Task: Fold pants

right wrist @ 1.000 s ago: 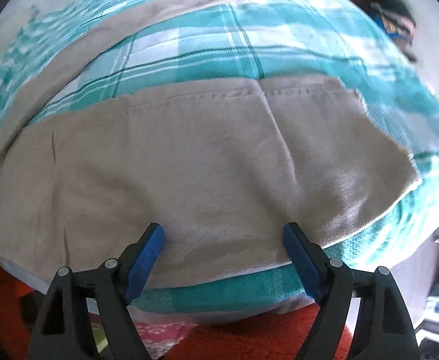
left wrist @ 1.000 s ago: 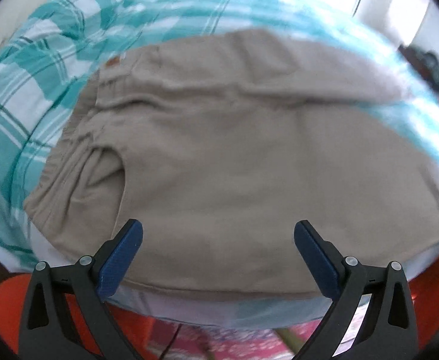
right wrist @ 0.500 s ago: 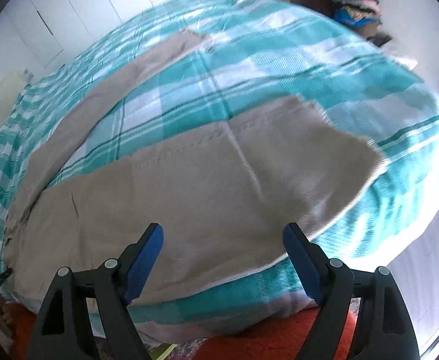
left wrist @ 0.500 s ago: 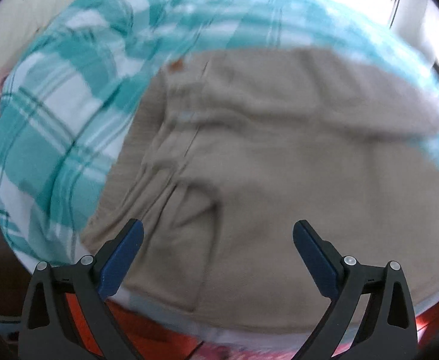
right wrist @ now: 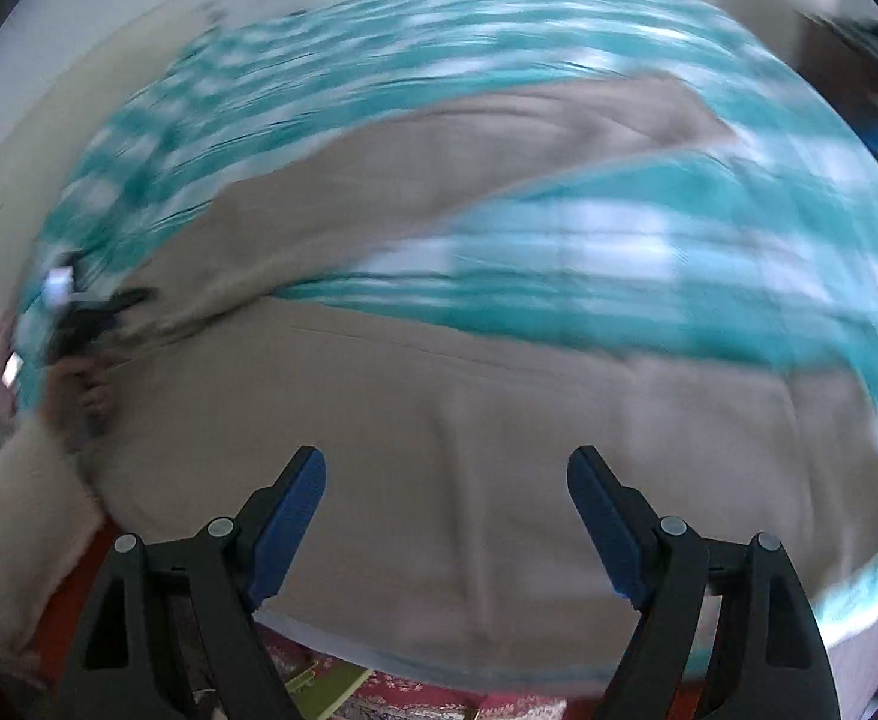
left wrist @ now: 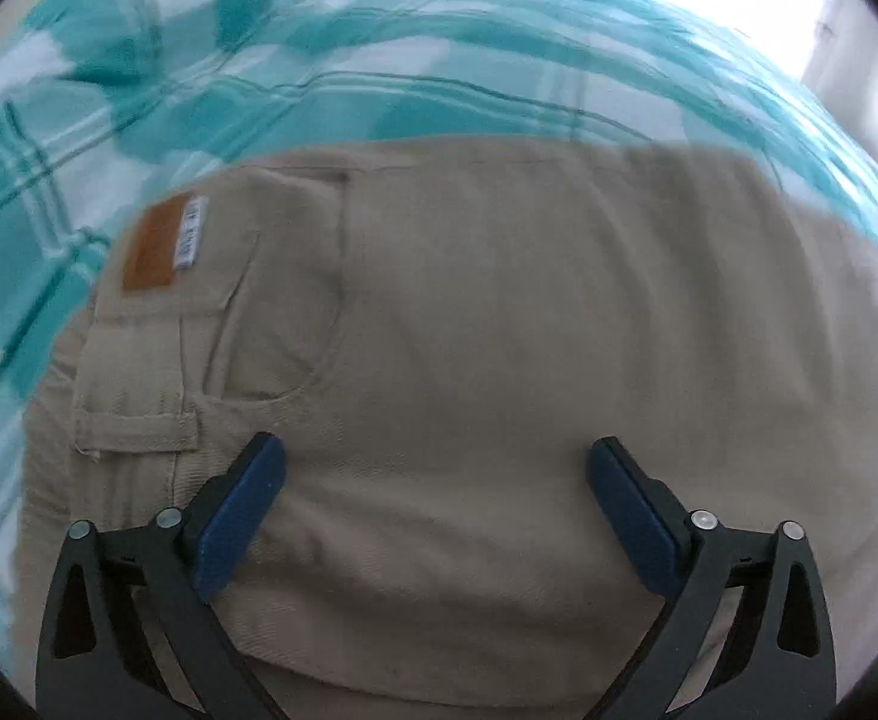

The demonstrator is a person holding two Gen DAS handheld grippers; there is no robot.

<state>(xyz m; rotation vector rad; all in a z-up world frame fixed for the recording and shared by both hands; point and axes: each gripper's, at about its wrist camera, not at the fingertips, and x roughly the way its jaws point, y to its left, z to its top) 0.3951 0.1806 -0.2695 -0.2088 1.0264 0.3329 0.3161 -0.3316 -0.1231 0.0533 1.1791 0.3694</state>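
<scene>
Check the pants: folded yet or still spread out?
Spread. The right wrist view shows the pants with two legs diverging across the plaid bedcover, teal showing between them, no fold.

Left gripper (left wrist: 436, 468) is dropping closer over the pants (left wrist: 499, 330), waistband end now filling its view; brown label patch (left wrist: 151, 249) is growing larger at 10 o'clock and the back pocket (left wrist: 283, 300) is now showing. Right gripper (right wrist: 445, 480) is swinging along the pants leg; hem edge is sliding out toward 3 o'clock, and a sleeve (right wrist: 13, 510) is entering at 8 o'clock. Right view is blurring.
</scene>
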